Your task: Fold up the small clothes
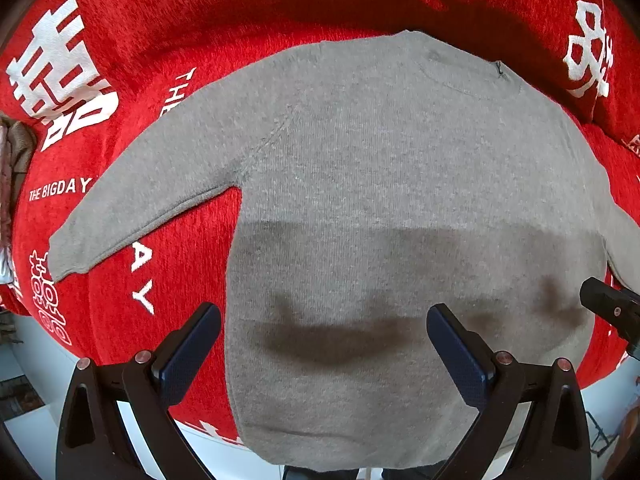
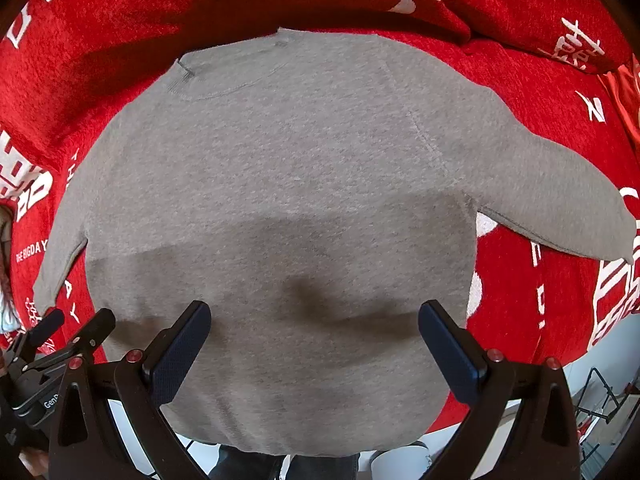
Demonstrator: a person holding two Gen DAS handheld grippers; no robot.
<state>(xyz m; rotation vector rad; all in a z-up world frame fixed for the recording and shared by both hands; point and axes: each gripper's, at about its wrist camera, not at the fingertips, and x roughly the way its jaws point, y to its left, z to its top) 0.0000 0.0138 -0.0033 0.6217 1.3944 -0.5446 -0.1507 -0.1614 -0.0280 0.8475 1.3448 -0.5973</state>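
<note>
A small grey knit sweater (image 1: 380, 184) lies flat on a red cloth, neck at the far side, hem toward me and hanging over the near edge. Its left sleeve (image 1: 132, 196) points out and down to the left; its right sleeve (image 2: 560, 192) spreads to the right. My left gripper (image 1: 324, 332) hovers open above the lower left part of the sweater, nothing between its fingers. My right gripper (image 2: 316, 328) hovers open above the lower body of the same sweater (image 2: 280, 184), also holding nothing. The left gripper's fingers (image 2: 52, 332) show at the right wrist view's lower left.
The red cloth (image 1: 168, 20) with white lettering covers the whole surface and rises into folds at the back. A bunched brownish fabric (image 1: 16, 148) sits at the far left edge. Pale floor (image 1: 36, 360) and a wire rack (image 2: 600, 396) lie below the near edge.
</note>
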